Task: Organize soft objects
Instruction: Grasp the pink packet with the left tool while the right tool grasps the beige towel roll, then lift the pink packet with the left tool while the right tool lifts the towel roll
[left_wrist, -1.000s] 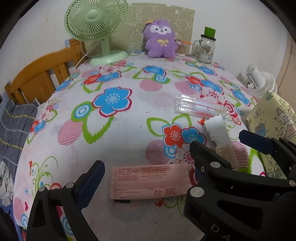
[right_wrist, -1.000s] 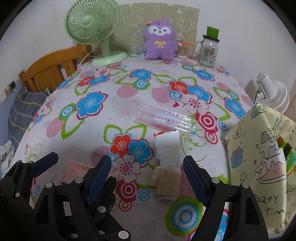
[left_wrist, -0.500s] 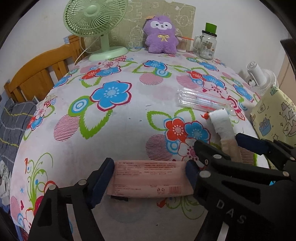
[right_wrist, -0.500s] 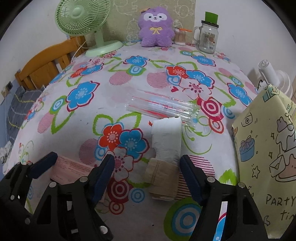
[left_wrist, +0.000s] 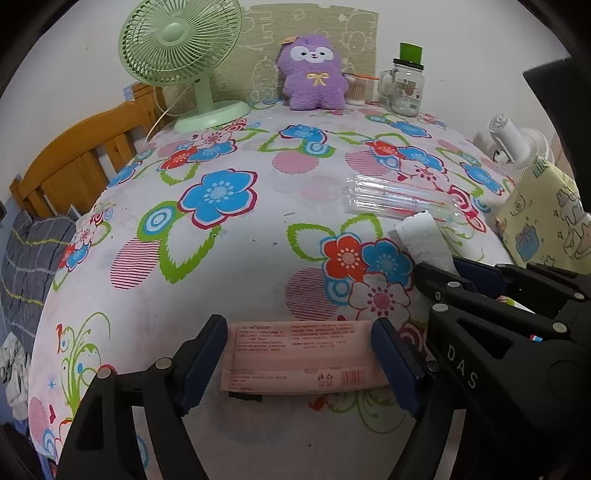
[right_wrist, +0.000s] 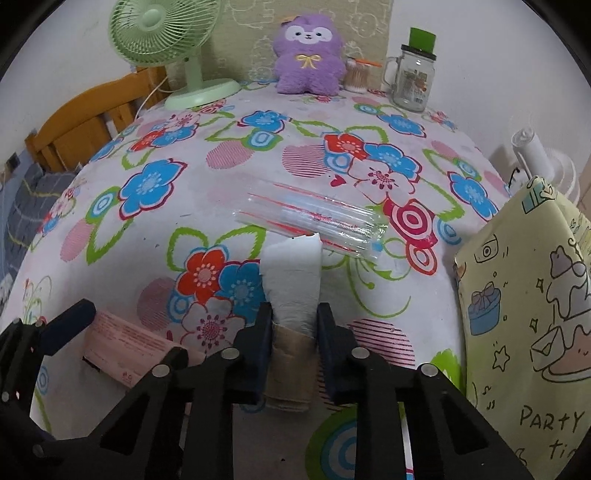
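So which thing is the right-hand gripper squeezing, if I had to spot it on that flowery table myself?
On the floral tablecloth, look at the near edge, just in front of the clear packet of straws. There lies a white rolled cloth with a tan band, the right gripper shut on it. Unlike the flat pink packet beside it, it is a soft roll.

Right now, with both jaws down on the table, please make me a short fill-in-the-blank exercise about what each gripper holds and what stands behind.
1. The right gripper is shut on the ____ paper roll.
2. The pink packet lies between the jaws of the ____ gripper.
3. The plush toy at the back is ____ in colour.
4. Left of the toy stands a green ____.

Missing words: white; left; purple; fan
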